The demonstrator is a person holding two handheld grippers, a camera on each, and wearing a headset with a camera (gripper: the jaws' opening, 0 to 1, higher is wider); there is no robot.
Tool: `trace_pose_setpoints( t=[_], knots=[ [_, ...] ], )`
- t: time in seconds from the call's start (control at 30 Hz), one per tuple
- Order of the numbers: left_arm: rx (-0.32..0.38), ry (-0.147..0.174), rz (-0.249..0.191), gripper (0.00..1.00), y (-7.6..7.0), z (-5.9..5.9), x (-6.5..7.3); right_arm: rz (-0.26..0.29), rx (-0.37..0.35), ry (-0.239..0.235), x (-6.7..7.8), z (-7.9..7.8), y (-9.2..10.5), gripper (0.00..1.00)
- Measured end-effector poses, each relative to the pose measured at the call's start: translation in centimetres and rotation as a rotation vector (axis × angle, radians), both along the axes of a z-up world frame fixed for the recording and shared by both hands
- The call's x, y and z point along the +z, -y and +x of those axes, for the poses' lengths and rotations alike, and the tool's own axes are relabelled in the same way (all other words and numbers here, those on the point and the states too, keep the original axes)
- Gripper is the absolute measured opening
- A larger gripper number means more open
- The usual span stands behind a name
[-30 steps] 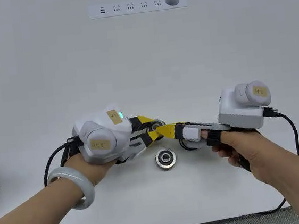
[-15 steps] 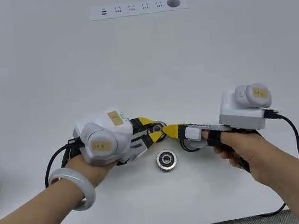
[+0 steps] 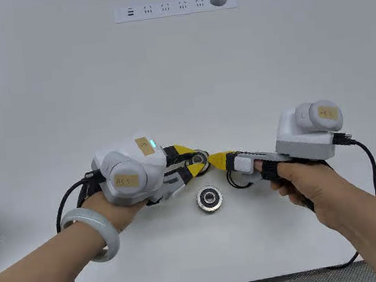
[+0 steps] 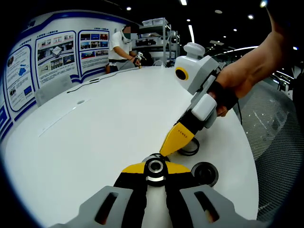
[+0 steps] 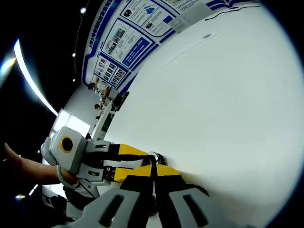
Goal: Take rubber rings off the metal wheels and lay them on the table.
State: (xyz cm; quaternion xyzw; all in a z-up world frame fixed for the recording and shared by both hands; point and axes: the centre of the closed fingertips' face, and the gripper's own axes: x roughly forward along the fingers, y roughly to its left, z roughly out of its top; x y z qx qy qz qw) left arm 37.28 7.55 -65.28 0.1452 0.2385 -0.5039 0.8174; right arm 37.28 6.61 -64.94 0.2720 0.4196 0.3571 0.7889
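Seen in the head view, a person is working close to the near edge of the bench (image 3: 268, 72), about midway along it. The left gripper (image 3: 191, 161) is pinching a metal wheel (image 3: 197, 158) just above the surface, while the right gripper (image 3: 217, 159) is aiming its yellow tips, pressed together, at that wheel's rim. A second wheel (image 3: 209, 199) is lying flat just nearer the edge, apart from both tools. A black loop (image 3: 238, 181), likely a rubber ring, is sitting under the right gripper; whether it is resting on the bench or hanging is unclear. A power strip (image 3: 174, 7) is lying along the far edge.

In the left gripper view, the jaws are clamping the metal wheel (image 4: 155, 166) from both sides, with the right gripper's (image 4: 176, 138) closed tip touching its rim. The second wheel (image 4: 205, 174) is wearing a dark band.

In the right gripper view, the tips are meeting in a tight seam right at the wheel (image 5: 155, 158); whether any rubber is caught between them cannot be told.

The likely trouble is a closed tip skating off the smooth rim without catching rubber. A hard tug could also twist the wheel out of the left pinch and send it rolling toward the near edge
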Motion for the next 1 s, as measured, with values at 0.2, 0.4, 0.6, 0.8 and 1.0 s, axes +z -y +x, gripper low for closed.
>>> trace_pose_setpoints(
  t=[0.2, 0.4, 0.6, 0.8, 1.0],
  knots=[
    [-0.001, 0.0, 0.001, 0.14, 0.1, -0.1, 0.1, 0.008, 0.005, 0.005, 0.3, -0.1, -0.3, 0.01],
    [-0.005, 0.004, 0.006, 0.14, 0.0, 0.0, 0.0, 0.036, 0.026, 0.012, 1.1, -0.4, -1.2, 0.01],
    [-0.009, 0.007, 0.011, 0.14, 0.0, 0.0, 0.0, 0.065, -0.006, 0.011, 1.6, -0.3, -0.9, 0.02],
    [-0.025, 0.013, 0.022, 0.14, 0.0, 0.0, 0.0, 0.035, -0.017, 0.005, 0.6, -0.1, -0.2, 0.02],
    [-0.042, 0.04, 0.024, 0.18, 0.0, -0.1, 0.3, 0.021, -0.025, 0.004, 0.6, 0.0, -0.3, 0.02]
  ],
)
